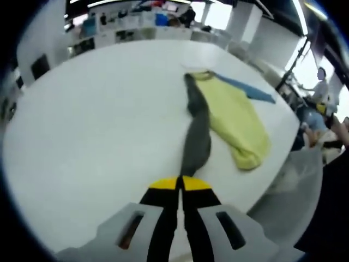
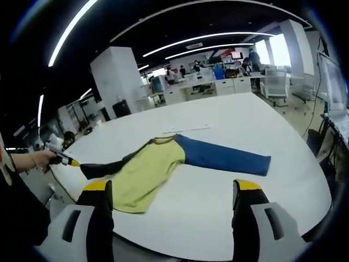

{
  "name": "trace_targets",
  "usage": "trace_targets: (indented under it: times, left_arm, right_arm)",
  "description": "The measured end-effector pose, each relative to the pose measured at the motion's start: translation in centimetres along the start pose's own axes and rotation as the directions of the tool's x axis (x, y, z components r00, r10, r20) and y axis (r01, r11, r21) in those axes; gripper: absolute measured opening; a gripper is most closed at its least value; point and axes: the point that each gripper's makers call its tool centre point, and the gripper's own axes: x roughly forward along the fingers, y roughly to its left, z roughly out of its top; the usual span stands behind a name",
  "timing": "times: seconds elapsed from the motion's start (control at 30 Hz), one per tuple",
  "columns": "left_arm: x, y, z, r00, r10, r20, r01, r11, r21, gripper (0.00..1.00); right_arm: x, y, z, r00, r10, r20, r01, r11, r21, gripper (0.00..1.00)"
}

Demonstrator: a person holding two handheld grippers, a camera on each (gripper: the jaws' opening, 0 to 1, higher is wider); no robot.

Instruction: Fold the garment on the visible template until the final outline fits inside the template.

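Observation:
A long-sleeved garment lies on the white table [image 2: 229, 207]. Its body is yellow [image 2: 146, 169], one sleeve is blue [image 2: 223, 155] and the other dark grey [image 2: 106, 168]. In the left gripper view my left gripper [image 1: 180, 183] is shut on the end of the grey sleeve [image 1: 197, 131], which stretches away to the yellow body [image 1: 234, 117]; the blue sleeve [image 1: 248, 90] lies beyond. In the right gripper view my right gripper [image 2: 174, 204] hangs open over the table's near edge, short of the garment. The left gripper [image 2: 70, 161] comes in from the left, held by a hand [image 2: 38, 160].
A thin pale strip [image 2: 185, 130] lies on the table behind the garment. The table edge [image 1: 272, 180] runs close to the yellow body, with a person [image 1: 320, 87] and chairs beyond it. Desks and office furniture [image 2: 207, 84] stand far behind.

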Motion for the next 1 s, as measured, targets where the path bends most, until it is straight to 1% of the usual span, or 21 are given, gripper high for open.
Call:
trace_targets:
  times: [0.13, 0.23, 0.3, 0.4, 0.47, 0.53, 0.57, 0.7, 0.77, 0.87, 0.93, 1.0]
  left_arm:
    - [-0.2, 0.8, 0.5, 1.0, 0.013, 0.001, -0.013, 1.0, -0.001, 0.0]
    - [-0.4, 1.8, 0.9, 1.0, 0.029, 0.005, -0.029, 1.0, -0.009, 0.0]
    - [-0.5, 2.3, 1.1, 0.999, 0.037, 0.01, -0.037, 0.999, -0.027, 0.0]
    - [-0.7, 3.8, 1.5, 0.996, 0.08, 0.035, -0.076, 0.992, -0.097, 0.0]
    - [-0.9, 4.5, 1.8, 0.993, 0.101, 0.058, -0.091, 0.984, -0.154, 0.0]
    - [-1.2, 5.6, 2.1, 0.988, 0.131, 0.087, -0.108, 0.967, -0.229, 0.0]
    - [-1.3, 6.0, 2.1, 0.986, 0.143, 0.089, -0.118, 0.962, -0.247, 0.0]
    - [-1.7, 7.4, 2.6, 0.977, 0.174, 0.121, -0.132, 0.946, -0.296, 0.0]
    - [-1.7, 8.6, 3.0, 0.972, 0.185, 0.144, -0.129, 0.935, -0.329, 0.0]
    - [-1.5, 10.4, 3.1, 0.969, 0.198, 0.151, -0.136, 0.929, -0.345, 0.0]
    - [-1.4, 11.3, 3.2, 0.966, 0.21, 0.154, -0.144, 0.923, -0.357, 0.0]
    - [-1.2, 12.4, 3.3, 0.961, 0.226, 0.156, -0.153, 0.913, -0.379, 0.0]
  right_arm:
    - [0.0, 0.0, 0.0, 1.0, -0.004, 0.005, 0.004, 1.0, 0.004, 0.91]
    - [0.1, 0.1, -0.1, 1.0, -0.007, 0.004, 0.007, 1.0, 0.007, 0.91]
    - [0.1, 0.1, -0.3, 1.0, -0.008, 0.001, 0.008, 1.0, 0.006, 0.91]
    - [0.1, 0.1, -0.5, 1.0, -0.015, -0.007, 0.015, 1.0, 0.003, 0.91]
    - [0.2, 0.1, -0.5, 1.0, -0.018, -0.006, 0.018, 1.0, 0.008, 0.91]
    - [0.2, 0.1, -0.4, 1.0, -0.022, -0.007, 0.022, 1.0, 0.008, 0.9]
    - [0.2, 0.1, -0.5, 1.0, -0.023, -0.009, 0.023, 1.0, 0.007, 0.9]
    - [0.2, 0.1, -0.4, 1.0, -0.028, -0.01, 0.028, 1.0, 0.007, 0.9]
    - [0.2, 0.1, -0.5, 0.999, -0.031, -0.014, 0.031, 1.0, 0.006, 0.9]
    - [0.2, 0.2, -0.6, 0.999, -0.032, -0.018, 0.032, 0.999, 0.005, 0.9]
    - [0.3, 0.3, -0.6, 0.999, -0.032, -0.021, 0.032, 0.999, 0.003, 0.9]
    - [0.4, 0.3, -0.6, 0.999, -0.033, -0.023, 0.033, 0.999, 0.002, 0.9]
